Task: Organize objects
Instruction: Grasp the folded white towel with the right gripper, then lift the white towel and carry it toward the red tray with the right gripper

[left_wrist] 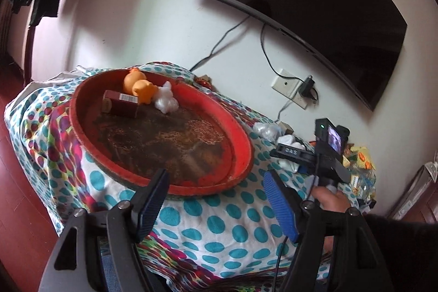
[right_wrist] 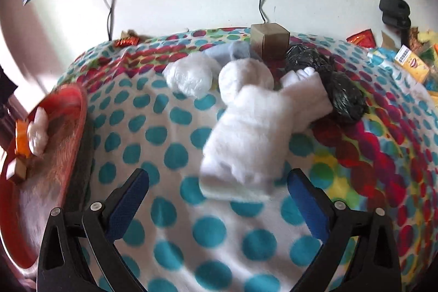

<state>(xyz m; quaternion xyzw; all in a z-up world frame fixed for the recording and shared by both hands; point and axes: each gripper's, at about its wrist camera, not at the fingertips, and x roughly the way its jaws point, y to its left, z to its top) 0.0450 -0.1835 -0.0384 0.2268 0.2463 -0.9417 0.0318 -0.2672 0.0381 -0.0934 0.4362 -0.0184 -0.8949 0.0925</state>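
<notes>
The red tray sits on the left of a surface draped in a polka-dot cloth, and it seems to be the collecting place: an orange toy, a dark red box and a crumpled white wad already lie bunched at its far edge, leaving most of its worn floor free for more. The left gripper hovers just near the tray's near rim with its fingers wide and nothing between them, which reads as a hand with nothing to carry. The right gripper also has its fingers wide and empty, pointing down at the loose items still waiting on the right: a folded white cloth lies just beyond its fingertips, with a white plastic ball, a black bag and a small cardboard box farther back toward the wall. The spread fingers probably suit the bulky soft cloth, the likely next pick. The right-hand view is blurred, so contact with the cloth cannot be judged.
</notes>
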